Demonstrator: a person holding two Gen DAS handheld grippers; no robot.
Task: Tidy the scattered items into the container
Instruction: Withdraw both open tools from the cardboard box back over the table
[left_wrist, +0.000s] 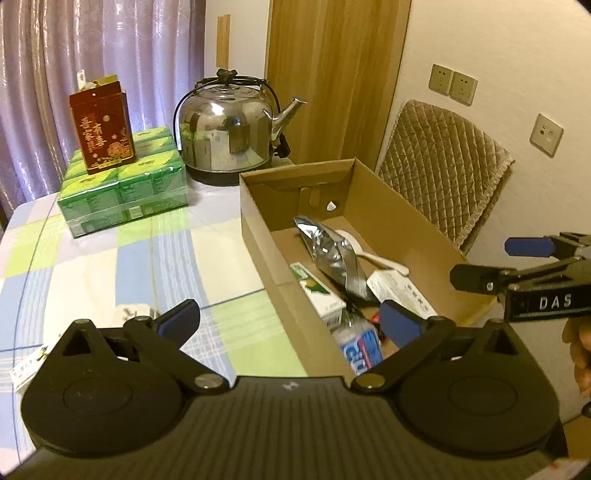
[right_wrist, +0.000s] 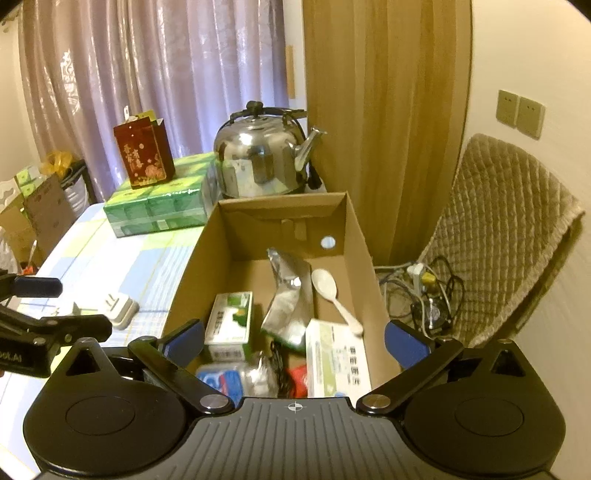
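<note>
Cardboard box (right_wrist: 207, 236) nearly full | both grippers' jaws spread, empty | white plug adapter (right_wrist: 120, 308) left on bench (left_wrist: 110, 266) | risk: left gripper (left_wrist: 291, 321) nudges adapter away, fumbling the grasp.

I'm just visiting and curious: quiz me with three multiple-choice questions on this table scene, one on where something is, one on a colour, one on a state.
1. Where does the white spoon lie?
A in the cardboard box
B on the kettle
C on the chair

2. What colour are the gripper pads?
A red
B blue
C yellow

3. How is the right gripper?
A shut on the spoon
B open and empty
C shut on a cable

Answers: 1 A, the spoon rests on the box floor beside the silver pouch; 2 B, the pads show blue; 3 B, its fingers stand wide apart with nothing between.
</note>
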